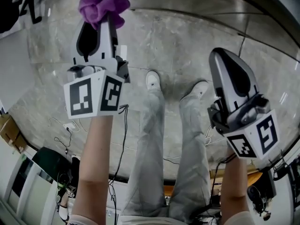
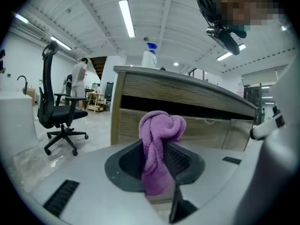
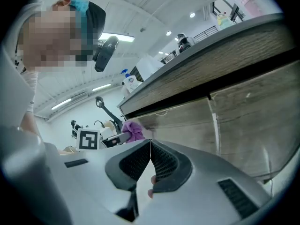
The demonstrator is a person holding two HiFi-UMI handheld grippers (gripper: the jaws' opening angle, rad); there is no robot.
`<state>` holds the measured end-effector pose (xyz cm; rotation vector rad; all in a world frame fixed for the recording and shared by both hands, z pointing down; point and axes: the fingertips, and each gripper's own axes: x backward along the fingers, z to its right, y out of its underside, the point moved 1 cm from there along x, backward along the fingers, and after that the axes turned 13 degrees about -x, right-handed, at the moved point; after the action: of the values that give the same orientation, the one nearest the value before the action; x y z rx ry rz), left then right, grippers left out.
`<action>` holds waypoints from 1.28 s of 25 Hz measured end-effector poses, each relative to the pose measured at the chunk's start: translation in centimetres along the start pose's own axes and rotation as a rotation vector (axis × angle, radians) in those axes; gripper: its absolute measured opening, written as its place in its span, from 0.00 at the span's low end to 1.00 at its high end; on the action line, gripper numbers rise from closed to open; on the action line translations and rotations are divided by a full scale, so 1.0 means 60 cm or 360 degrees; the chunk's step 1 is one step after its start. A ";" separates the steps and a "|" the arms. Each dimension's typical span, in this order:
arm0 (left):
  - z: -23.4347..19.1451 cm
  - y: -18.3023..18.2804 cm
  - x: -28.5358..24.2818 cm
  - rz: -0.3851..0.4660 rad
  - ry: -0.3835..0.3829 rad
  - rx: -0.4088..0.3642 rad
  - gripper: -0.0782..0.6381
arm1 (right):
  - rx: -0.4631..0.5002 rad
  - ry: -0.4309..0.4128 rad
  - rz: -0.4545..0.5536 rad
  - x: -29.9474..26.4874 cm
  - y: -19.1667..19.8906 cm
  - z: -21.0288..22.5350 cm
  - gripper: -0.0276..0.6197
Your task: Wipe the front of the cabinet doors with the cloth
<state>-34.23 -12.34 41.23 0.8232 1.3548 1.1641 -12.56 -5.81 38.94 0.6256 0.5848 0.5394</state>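
Left gripper view, cloth [image 2: 158,128] lengthwise in left tongs [image 2: 158,148], bunch toward cabinet [image 2: 201,102]

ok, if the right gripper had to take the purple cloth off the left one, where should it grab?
The bunched knob of the purple cloth that sticks out past the left gripper, whose jaws pinch its tail. Come from the tip end, jaws across the bunch: it looks the only free bulk. The right gripper is shut, so open it first.
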 end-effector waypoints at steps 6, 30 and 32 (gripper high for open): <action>0.218 0.011 -0.011 -0.0004 0.0231 -0.0002 0.26 | -0.0067 0.0010 -0.0035 0.092 0.006 0.061 0.09; 0.340 0.061 -0.106 -0.0063 0.0449 -0.0068 0.26 | -0.0183 0.0113 -0.0010 0.155 0.044 0.149 0.09; 0.311 0.071 -0.105 -0.0077 0.0455 -0.0070 0.26 | -0.0182 0.0095 -0.0025 0.134 0.053 0.132 0.09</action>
<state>-15.71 -13.79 48.94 0.6048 1.5665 1.3047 -2.67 -1.67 43.61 0.4978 0.6101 0.5739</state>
